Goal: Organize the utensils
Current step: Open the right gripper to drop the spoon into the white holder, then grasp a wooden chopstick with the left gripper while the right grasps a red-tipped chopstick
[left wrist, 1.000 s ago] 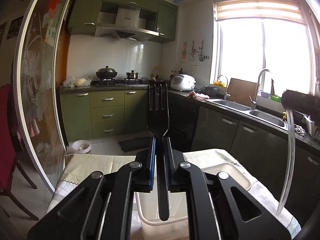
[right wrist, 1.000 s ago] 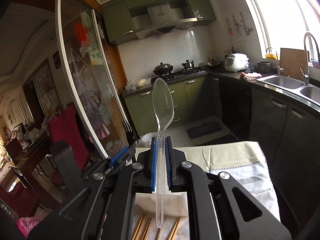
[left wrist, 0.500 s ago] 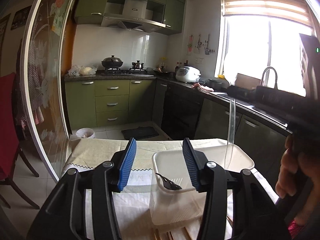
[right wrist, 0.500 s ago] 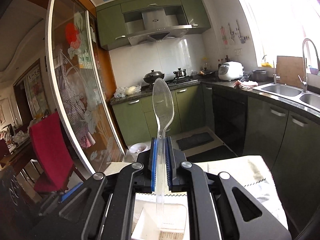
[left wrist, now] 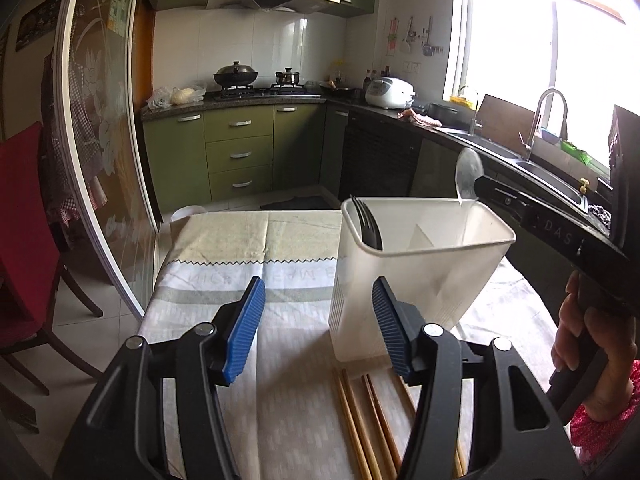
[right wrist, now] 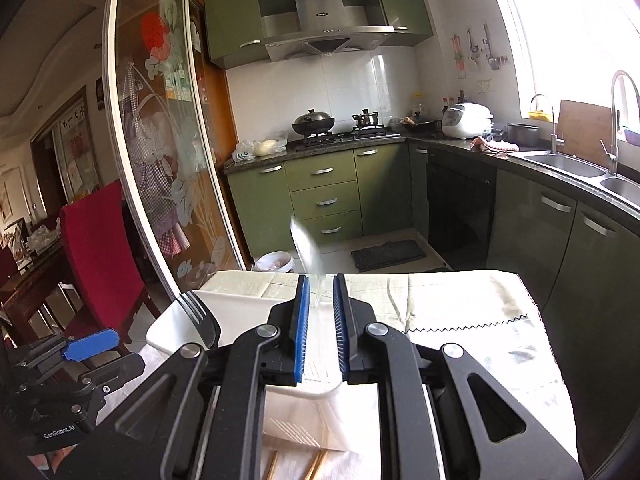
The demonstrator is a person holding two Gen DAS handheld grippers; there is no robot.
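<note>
A white plastic utensil holder (left wrist: 400,280) stands on the cloth-covered table, and a black fork (left wrist: 368,224) stands tines-up in its left corner. My left gripper (left wrist: 318,284) is just in front of it, its jaws opening with nothing between them. My right gripper (right wrist: 321,280) hangs over the holder (right wrist: 240,304). Its jaws are opening, and a clear plastic spoon (right wrist: 306,248), blurred and tilted left, sits loosely between the pads. In the left wrist view the spoon bowl (left wrist: 468,176) rises above the holder's far right rim. The fork (right wrist: 200,316) shows at the left.
Several wooden chopsticks (left wrist: 360,420) lie on the cloth in front of the holder. A person's hand (left wrist: 592,336) grips the right tool. A glass sliding door (left wrist: 112,160) and a red chair (left wrist: 24,240) stand left of the table, and kitchen counters run behind.
My left gripper opened, let the black fork drop into the holder and drew back. My right gripper came down over the holder, its pads parted slightly and the spoon tilted.
</note>
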